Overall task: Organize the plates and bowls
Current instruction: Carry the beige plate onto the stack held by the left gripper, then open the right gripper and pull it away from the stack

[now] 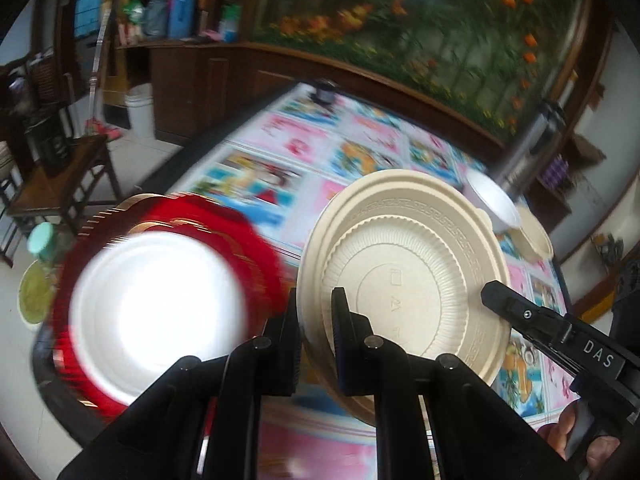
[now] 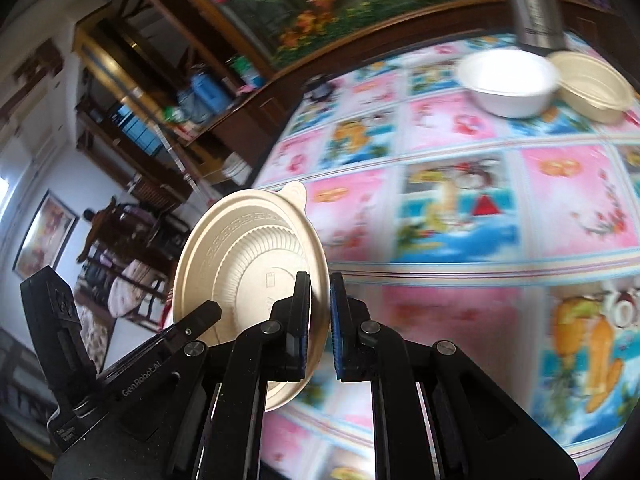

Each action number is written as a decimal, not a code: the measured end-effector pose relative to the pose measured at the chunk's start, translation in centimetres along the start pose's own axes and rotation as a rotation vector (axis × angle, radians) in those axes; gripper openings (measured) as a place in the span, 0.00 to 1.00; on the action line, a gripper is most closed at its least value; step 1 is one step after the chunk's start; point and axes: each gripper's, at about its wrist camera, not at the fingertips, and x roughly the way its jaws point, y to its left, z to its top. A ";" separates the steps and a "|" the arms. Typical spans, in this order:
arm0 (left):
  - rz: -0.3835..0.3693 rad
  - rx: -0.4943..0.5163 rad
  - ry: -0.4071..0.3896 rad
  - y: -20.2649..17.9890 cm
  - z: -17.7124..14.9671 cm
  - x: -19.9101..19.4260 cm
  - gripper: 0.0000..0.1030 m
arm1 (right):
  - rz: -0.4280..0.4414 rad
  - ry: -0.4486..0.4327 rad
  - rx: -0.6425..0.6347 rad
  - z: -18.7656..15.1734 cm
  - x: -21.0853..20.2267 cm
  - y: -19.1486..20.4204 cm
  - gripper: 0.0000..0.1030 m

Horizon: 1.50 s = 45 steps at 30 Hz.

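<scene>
- Where the left wrist view begins, at its left edge, a red plate point(image 1: 160, 300) with a white middle lies on the counter point(image 1: 280, 148), which wears a bright cartoon-panel cloth; the plate is blurred.
- Just right of it, the left gripper point(image 1: 318, 312) has its fingers point(image 1: 294, 320) closed on the rim of a beige plate point(image 1: 408, 264), one finger on each face, and the plate is tilted up on edge with its ribbed underside toward the camera.
- Further right in that view, the right gripper point(image 1: 496, 292) reaches in from the lower right, its tip at the same plate's far rim.
- Beyond the plate, toward the counter's far right, a white bowl point(image 1: 496, 200) stands with a beige bowl point(image 1: 536, 236) just beside it; a steel flask point(image 1: 528, 148) rises behind them.
- In the right wrist view, the left gripper's point(image 2: 208, 312) tip shows at the lower left, against the plate's point(image 2: 248, 248) face.
- Right of that, the right gripper point(image 2: 320, 308) has its fingers point(image 2: 302, 312) nearly shut with the plate's rim in the narrow gap; the left pad lies on the plate, but whether the right pad presses it I cannot tell.
- At the far upper right, the white bowl point(image 2: 508, 80) and beige bowl point(image 2: 592, 84) sit touching, below the flask point(image 2: 536, 4).
</scene>
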 end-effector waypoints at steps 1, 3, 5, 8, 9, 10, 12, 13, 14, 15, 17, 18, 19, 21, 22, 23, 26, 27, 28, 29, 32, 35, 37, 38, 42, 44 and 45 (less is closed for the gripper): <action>0.009 -0.009 -0.010 0.7 0.2 -0.4 0.11 | 0.011 0.007 -0.011 0.0 0.4 0.9 0.08; 0.028 -0.038 -0.036 2.6 0.6 -1.7 0.11 | 0.031 0.024 -0.044 0.0 1.4 3.0 0.08; 0.049 -0.063 -0.056 4.2 0.9 -2.7 0.11 | 0.052 0.039 -0.081 -0.1 2.5 5.4 0.08; 0.087 -0.096 -0.078 6.5 1.1 -3.8 0.11 | 0.073 0.058 -0.129 -0.4 3.9 8.2 0.09; 0.098 -0.106 -0.082 7.2 1.2 -4.0 0.11 | 0.079 0.065 -0.142 -0.4 4.4 9.0 0.09; 0.110 -0.117 -0.085 7.8 1.3 -4.1 0.11 | 0.083 0.072 -0.153 -0.6 4.9 9.7 0.09; 0.129 -0.138 -0.080 9.1 1.2 -4.0 0.11 | 0.091 0.088 -0.175 -1.0 5.8 10.9 0.09; 0.136 -0.148 -0.075 9.5 1.2 -3.8 0.11 | 0.092 0.093 -0.184 -1.3 6.2 11.3 0.09; 0.143 -0.158 -0.069 10.0 1.1 -3.5 0.11 | 0.091 0.098 -0.194 -1.5 6.6 11.7 0.09; 0.147 -0.164 -0.061 10.5 1.0 -3.4 0.11 | 0.091 0.108 -0.202 -1.8 7.1 12.0 0.09; 0.156 -0.173 -0.040 11.1 0.9 -2.6 0.11 | 0.086 0.124 -0.206 -2.2 8.1 12.2 0.09; 0.159 -0.175 -0.033 11.3 0.7 -2.4 0.11 | 0.083 0.131 -0.206 -2.4 8.4 12.3 0.09; 0.162 -0.175 -0.027 11.4 0.6 -2.2 0.11 | 0.080 0.141 -0.204 -2.5 8.8 12.3 0.09; 0.161 -0.177 -0.012 11.7 0.4 -1.7 0.11 | 0.070 0.160 -0.198 -2.7 9.5 12.1 0.09; 0.162 -0.179 -0.007 11.9 0.1 -1.8 0.11 | 0.068 0.165 -0.194 -2.8 9.7 12.0 0.09; 0.163 -0.179 -0.005 12.1 0.0 -1.8 0.11 | 0.066 0.172 -0.191 -2.9 9.9 11.9 0.09; 0.166 -0.181 0.008 12.4 -0.2 -1.6 0.11 | 0.057 0.179 -0.197 -3.1 10.3 12.0 0.09; 0.167 -0.183 0.012 12.4 -0.2 -1.5 0.11 | 0.056 0.181 -0.196 -3.2 10.5 11.9 0.09; 0.167 -0.185 0.015 12.5 -0.3 -1.4 0.11 | 0.056 0.184 -0.195 -3.2 10.6 11.9 0.09; 0.168 -0.186 0.017 12.5 -0.3 -1.5 0.11 | 0.056 0.188 -0.194 -3.3 10.7 11.8 0.09; 0.169 -0.190 0.027 12.6 -0.4 -1.3 0.11 | 0.055 0.197 -0.189 -3.4 11.0 11.7 0.09; 0.166 -0.198 0.040 12.7 -0.4 -1.0 0.11 | 0.056 0.207 -0.182 -3.5 11.4 11.5 0.09; 0.162 -0.211 0.055 13.0 -0.5 -0.8 0.11 | 0.058 0.216 -0.174 -3.5 11.7 11.3 0.09; 0.159 -0.220 0.059 13.1 -0.5 -0.8 0.11 | 0.059 0.220 -0.171 -3.5 11.8 11.2 0.09; 0.180 -0.225 0.058 13.4 -0.3 -1.0 0.13 | 0.057 0.225 -0.169 -3.6 12.1 11.1 0.09; 0.180 -0.233 0.056 13.7 -0.2 -1.2 0.17 | 0.059 0.227 -0.170 -3.6 12.3 11.2 0.09; 0.184 -0.238 0.055 13.8 -0.2 -1.3 0.20 | 0.061 0.229 -0.170 -3.6 12.4 11.2 0.09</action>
